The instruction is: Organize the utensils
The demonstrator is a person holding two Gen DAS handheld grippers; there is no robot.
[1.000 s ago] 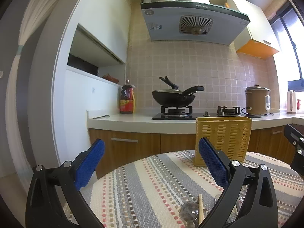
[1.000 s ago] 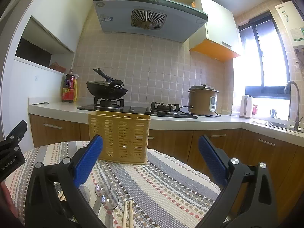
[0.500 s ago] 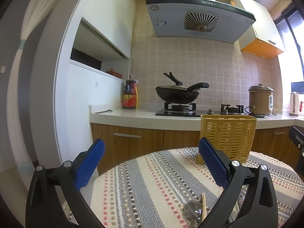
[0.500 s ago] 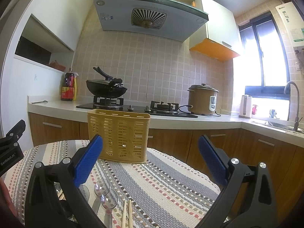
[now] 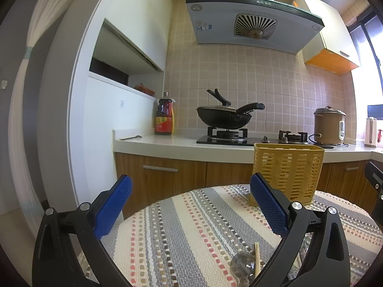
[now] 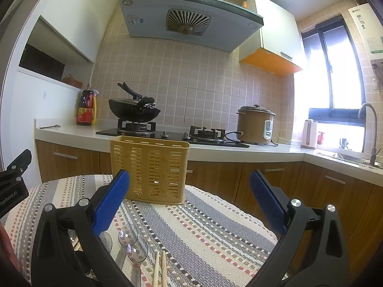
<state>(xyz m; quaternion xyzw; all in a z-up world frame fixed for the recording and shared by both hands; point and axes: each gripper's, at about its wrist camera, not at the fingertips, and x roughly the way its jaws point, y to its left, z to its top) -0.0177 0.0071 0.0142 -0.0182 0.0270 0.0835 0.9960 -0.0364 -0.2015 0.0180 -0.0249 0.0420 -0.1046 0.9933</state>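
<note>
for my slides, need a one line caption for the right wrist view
Open right gripper above clear spoons and chopsticks, facing the yellow basket.

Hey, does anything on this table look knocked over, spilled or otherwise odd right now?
Nothing stands out. The yellow basket stands upright on the striped cloth; clear spoons and chopsticks lie loose near it, not yet sorted. No spill shows.

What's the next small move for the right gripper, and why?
Probably tip the right gripper down toward the chopsticks. Both grippers are open and empty, the basket stands upright on the table, and the chopsticks and clear spoons lie just below the right gripper's fingers.
</note>
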